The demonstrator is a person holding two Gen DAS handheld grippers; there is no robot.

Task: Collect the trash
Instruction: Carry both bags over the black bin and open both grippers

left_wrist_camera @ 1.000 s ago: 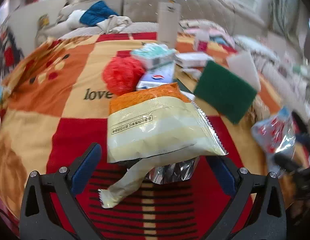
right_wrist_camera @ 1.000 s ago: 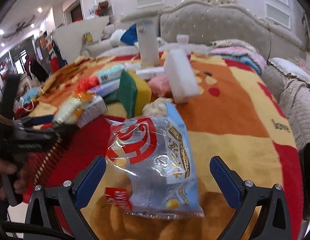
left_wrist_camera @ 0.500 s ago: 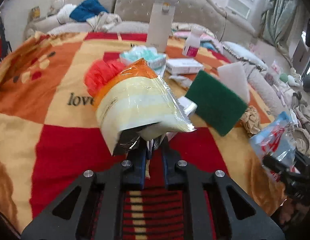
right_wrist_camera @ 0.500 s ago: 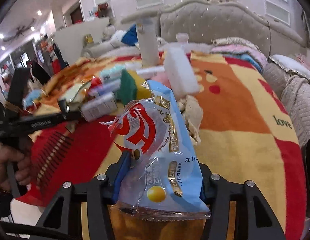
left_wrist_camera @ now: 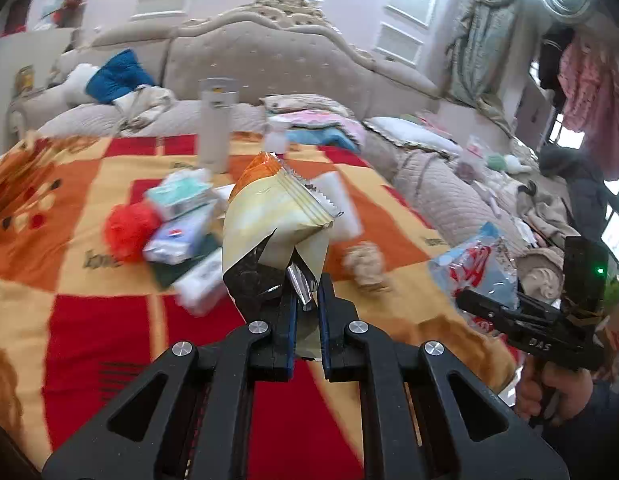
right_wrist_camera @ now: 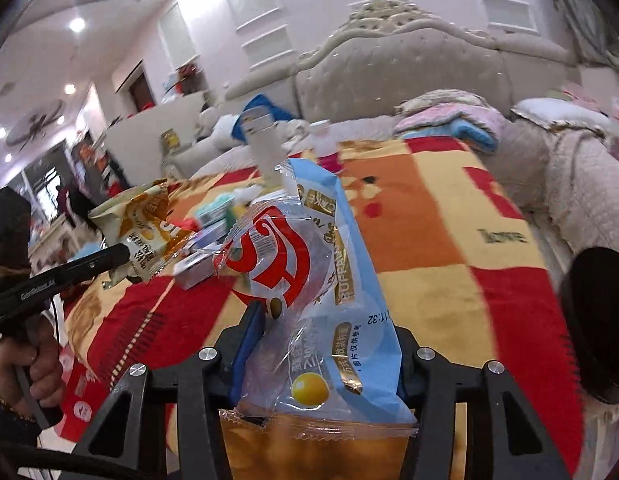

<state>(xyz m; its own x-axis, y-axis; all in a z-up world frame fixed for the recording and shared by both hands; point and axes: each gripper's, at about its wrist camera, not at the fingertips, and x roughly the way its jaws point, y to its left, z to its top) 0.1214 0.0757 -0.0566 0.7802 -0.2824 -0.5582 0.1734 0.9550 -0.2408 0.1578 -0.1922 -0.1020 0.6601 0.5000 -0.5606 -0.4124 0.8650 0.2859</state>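
My left gripper (left_wrist_camera: 306, 300) is shut on a cream and orange snack bag (left_wrist_camera: 273, 216) and holds it up above the checked blanket (left_wrist_camera: 109, 320). The same bag shows in the right wrist view (right_wrist_camera: 143, 224). My right gripper (right_wrist_camera: 321, 332) is shut on a clear and blue cake wrapper with red print (right_wrist_camera: 309, 280), also lifted off the bed. That wrapper shows at the right of the left wrist view (left_wrist_camera: 475, 264), held in the other gripper.
On the blanket lie a red pom-pom (left_wrist_camera: 127, 230), tissue packs (left_wrist_camera: 177, 216), a white box (left_wrist_camera: 201, 284), a crumpled paper ball (left_wrist_camera: 365, 262) and a tall white bottle (left_wrist_camera: 217, 132). Quilts and pillows (left_wrist_camera: 441, 192) lie to the right, a padded headboard (left_wrist_camera: 269, 64) behind.
Both grippers closed on their wrappers, then lifted them off the blanket. Both views have tilted up and now show more of the room.
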